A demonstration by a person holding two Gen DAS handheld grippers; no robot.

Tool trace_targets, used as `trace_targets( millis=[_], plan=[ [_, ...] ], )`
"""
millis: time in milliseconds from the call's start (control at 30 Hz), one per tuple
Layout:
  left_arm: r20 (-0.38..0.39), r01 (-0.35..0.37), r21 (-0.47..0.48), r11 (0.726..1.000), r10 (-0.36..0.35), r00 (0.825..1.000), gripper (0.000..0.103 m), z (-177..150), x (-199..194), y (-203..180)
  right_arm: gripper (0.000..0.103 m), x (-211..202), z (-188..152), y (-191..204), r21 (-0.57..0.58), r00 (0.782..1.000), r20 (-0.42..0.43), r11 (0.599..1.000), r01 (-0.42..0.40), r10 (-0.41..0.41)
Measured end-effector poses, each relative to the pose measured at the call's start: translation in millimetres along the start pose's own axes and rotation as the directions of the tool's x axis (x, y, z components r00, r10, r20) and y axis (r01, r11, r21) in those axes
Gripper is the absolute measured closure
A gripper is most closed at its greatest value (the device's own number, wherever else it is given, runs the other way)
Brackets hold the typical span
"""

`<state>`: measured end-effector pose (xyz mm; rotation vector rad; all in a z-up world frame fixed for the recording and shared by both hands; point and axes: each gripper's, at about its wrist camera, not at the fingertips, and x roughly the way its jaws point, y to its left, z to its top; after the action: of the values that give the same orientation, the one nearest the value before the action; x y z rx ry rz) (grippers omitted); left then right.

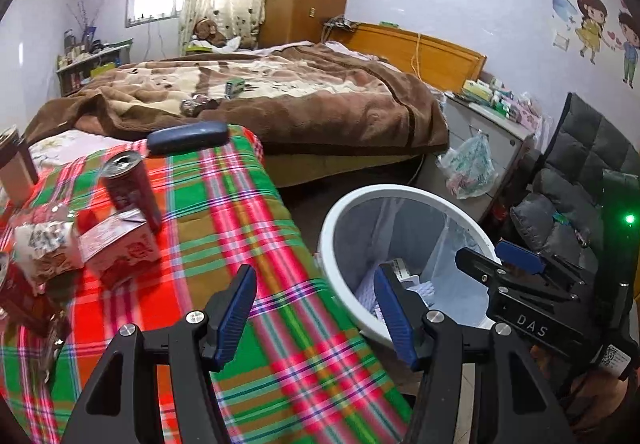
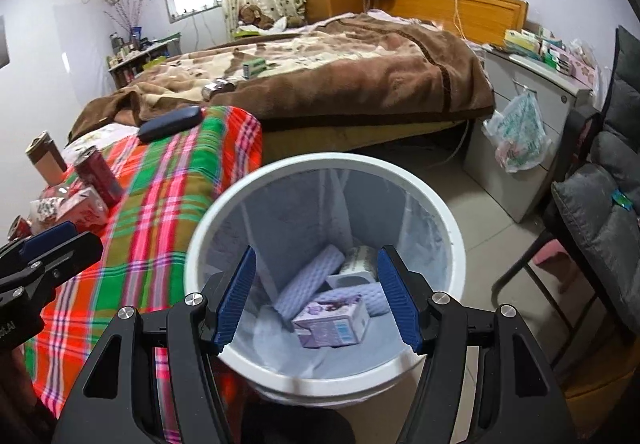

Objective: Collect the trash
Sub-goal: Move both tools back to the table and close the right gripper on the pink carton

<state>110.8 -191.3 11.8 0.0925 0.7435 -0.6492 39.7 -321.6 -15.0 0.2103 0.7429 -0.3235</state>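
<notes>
Beside the plaid cloth, both ribbed-padded grippers, left gripper and right gripper, gape empty over the round bin.

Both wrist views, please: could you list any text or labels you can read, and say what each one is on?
"DAS": on the black body of the right gripper, seen in the left wrist view.
Print on the purple carton in the bin: too blurred.
Red can and red carton: blurred, unreadable.
</notes>
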Motion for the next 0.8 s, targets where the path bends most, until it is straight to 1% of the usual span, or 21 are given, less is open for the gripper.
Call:
trace_targets(
  millis=[200, 333, 400, 533, 633, 800],
  plan=[
    [0.026, -0.054, -0.029, 0.998, 0.055, 0.998, 0.043, -8.9, -21.8, 23.3, 0.038, -4.6, 0.5, 16.2, -0.027, 0.999, 0.021, 0.999, -0.038, 0.039],
    [0.045, -0.103, -0.052, 0.993, 0.105, 0.993, 0.043, -15.8, -36.1, 41.8, 0.038, -6.6, -0.6, 32.6, -0.053, 0.998, 0.026, 0.997, -0.064, 0.065],
    [0.049, -0.111, -0.069, 0.991, 0.115, 0.992, 0.043, -19.2, -42.5, 51.8, 0.038, -7.6, -1.0, 40.5, -0.064, 0.996, 0.028, 0.995, -0.081, 0.083],
    [0.06, -0.181, -0.095, 0.979, 0.187, 0.98, 0.043, -27.2, -56.9, 74.8, 0.038, -7.0, -2.4, 59.3, -0.087, 0.993, 0.025, 0.99, -0.112, 0.115],
    [0.067, -0.196, -0.128, 0.972, 0.206, 0.976, 0.043, -32.3, -67.5, 92.9, 0.038, -6.7, -4.3, 74.1, -0.107, 0.989, 0.022, 0.984, -0.141, 0.144],
    [0.064, -0.24, -0.192, 0.952, 0.256, 0.965, 0.043, -41.3, -81.7, 125.8, 0.038, -5.4, -5.9, 95.2, -0.146, 0.985, 0.01, 0.974, -0.171, 0.174]
  ],
)
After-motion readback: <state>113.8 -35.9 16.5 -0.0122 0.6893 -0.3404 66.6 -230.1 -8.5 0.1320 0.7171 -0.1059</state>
